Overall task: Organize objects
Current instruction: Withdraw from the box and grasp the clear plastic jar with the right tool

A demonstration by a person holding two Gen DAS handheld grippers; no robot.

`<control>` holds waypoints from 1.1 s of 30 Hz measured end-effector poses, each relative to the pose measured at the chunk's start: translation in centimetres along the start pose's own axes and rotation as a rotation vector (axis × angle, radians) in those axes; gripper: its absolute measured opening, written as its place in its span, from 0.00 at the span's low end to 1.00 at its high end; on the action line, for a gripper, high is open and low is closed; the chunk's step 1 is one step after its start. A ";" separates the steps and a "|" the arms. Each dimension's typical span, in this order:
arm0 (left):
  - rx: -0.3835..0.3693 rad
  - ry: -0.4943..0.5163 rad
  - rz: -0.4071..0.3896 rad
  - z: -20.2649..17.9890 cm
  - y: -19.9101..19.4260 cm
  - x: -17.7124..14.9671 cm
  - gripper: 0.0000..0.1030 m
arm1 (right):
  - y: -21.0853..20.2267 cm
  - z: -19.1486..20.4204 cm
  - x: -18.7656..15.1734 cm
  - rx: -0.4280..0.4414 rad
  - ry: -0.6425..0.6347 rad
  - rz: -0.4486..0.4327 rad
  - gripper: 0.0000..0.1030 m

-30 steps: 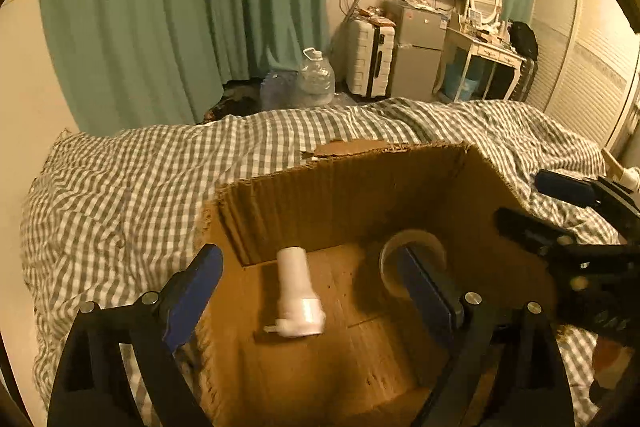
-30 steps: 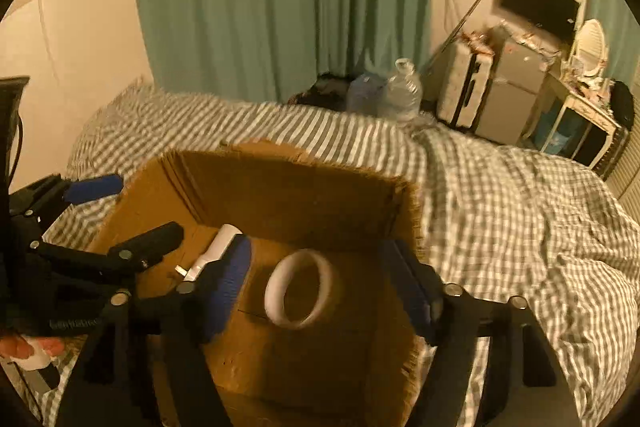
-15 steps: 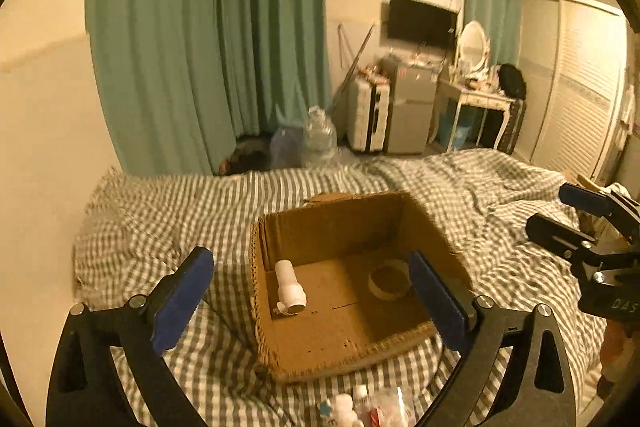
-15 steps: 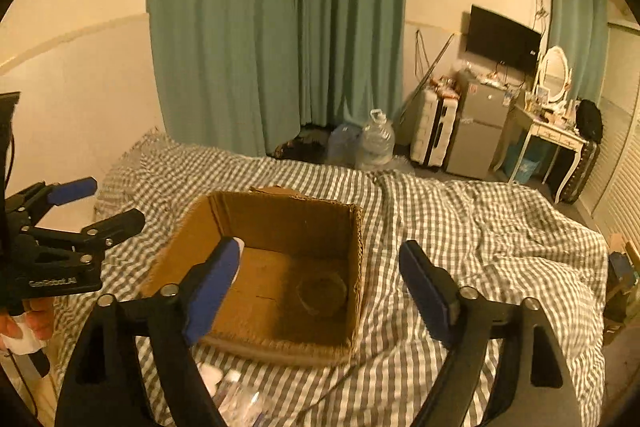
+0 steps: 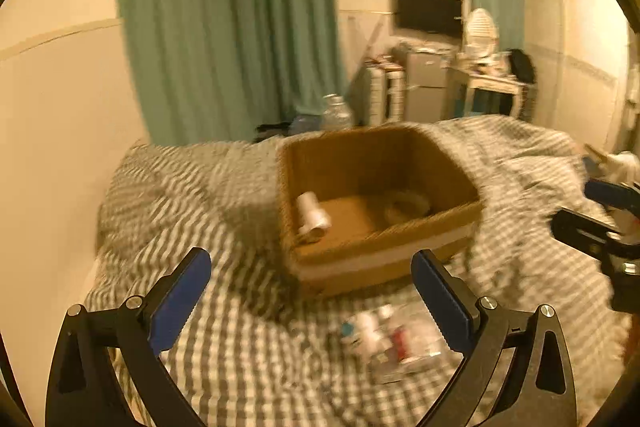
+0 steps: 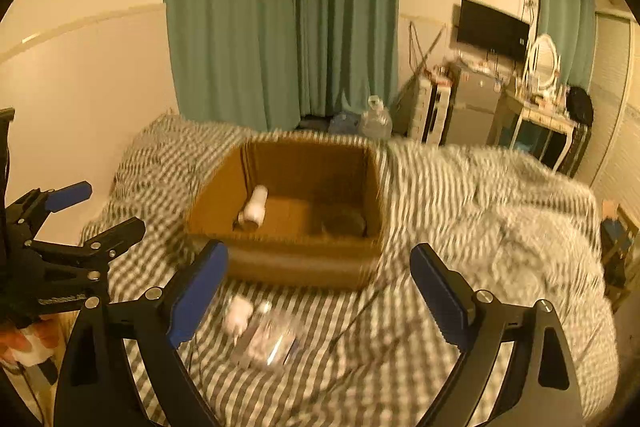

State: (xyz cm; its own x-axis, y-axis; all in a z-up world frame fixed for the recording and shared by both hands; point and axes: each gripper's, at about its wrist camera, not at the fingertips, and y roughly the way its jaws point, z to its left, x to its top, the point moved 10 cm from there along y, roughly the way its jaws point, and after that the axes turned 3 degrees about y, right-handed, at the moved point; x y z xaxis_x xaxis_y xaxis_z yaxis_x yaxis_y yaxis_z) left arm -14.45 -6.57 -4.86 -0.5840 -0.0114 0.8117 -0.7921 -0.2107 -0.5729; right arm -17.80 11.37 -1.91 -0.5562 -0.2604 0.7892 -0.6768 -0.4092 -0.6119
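An open cardboard box [image 5: 384,259] [image 6: 288,259] sits on the checked bedspread. Inside lie a white bottle [image 5: 313,215] [image 6: 255,209] on its side at the left and a tape ring [image 5: 407,205] [image 6: 344,221] at the right. A clear plastic bag of small bottles [image 5: 394,341] [image 6: 266,337] lies on the bed in front of the box. My left gripper [image 5: 310,301] is open and empty, held back above the bag. My right gripper [image 6: 318,293] is open and empty, also in front of the box. Each gripper shows at the edge of the other's view.
The checked bedspread [image 6: 480,227] covers the whole bed. Green curtains [image 6: 280,19] hang behind. A large water bottle [image 6: 375,121], a suitcase, a small fridge and a dressing table [image 6: 536,123] stand beyond the bed. A wall [image 5: 60,115] runs along the left.
Both grippers have pulled back and up from inside the box. The box now looks smaller and farther, and the bag of small bottles has come into view in front of it.
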 end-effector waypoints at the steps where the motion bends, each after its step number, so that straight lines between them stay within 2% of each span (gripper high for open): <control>1: -0.002 -0.015 0.015 0.1 0.7 -1.5 1.00 | 0.8 0.0 -0.8 0.009 0.015 0.018 0.90; 6: -0.039 -0.067 0.145 -0.1 5.5 -7.3 1.00 | 5.9 1.5 -6.8 0.028 0.025 0.142 0.90; 10: -0.029 -0.064 0.194 -0.6 7.9 -10.3 1.00 | 10.2 1.9 -10.0 0.033 0.040 0.224 0.90; 14: 0.022 -0.045 0.262 -0.4 10.1 -12.8 0.99 | 13.7 2.0 -13.4 0.013 0.049 0.307 0.90; 16: 0.001 -0.076 0.292 -0.1 10.7 -13.5 0.99 | 15.1 1.6 -14.5 0.012 0.078 0.335 0.89; 18: -0.011 -0.122 0.311 0.5 10.9 -14.0 0.99 | 15.8 1.1 -15.1 0.003 0.089 0.346 0.85; 21: -0.017 -0.164 0.313 1.1 11.0 -14.0 0.99 | 16.1 0.9 -15.3 0.025 0.114 0.354 0.85; 24: -0.006 -0.158 0.308 1.0 11.1 -14.0 0.99 | 17.2 2.0 -15.7 0.049 0.085 0.373 0.82; 26: 0.006 -0.149 0.307 1.0 11.0 -14.0 0.99 | 18.2 2.8 -16.2 0.071 0.075 0.400 0.71; 27: 0.009 -0.148 0.309 1.1 11.0 -14.1 0.99 | 18.7 2.7 -16.5 0.041 0.052 0.405 0.67; 28: 0.007 -0.150 0.310 1.2 11.0 -14.1 0.99 | 18.9 2.7 -16.7 0.033 0.040 0.406 0.66; 31: -0.001 -0.150 0.314 1.1 11.1 -14.1 0.99 | 17.7 2.5 -16.4 0.055 0.047 0.381 0.65; 33: 0.003 -0.134 0.324 0.8 11.4 -14.2 0.99 | 16.2 1.5 -15.8 0.021 0.037 0.342 0.65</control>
State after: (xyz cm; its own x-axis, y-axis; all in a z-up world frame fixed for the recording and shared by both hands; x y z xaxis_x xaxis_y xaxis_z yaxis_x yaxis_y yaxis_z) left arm -15.03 -9.58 -22.81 -0.7763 -0.2059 0.5958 -0.5688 -0.1785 -0.8029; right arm -19.27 7.55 -24.23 -0.7666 -0.3533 0.5362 -0.4385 -0.3220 -0.8390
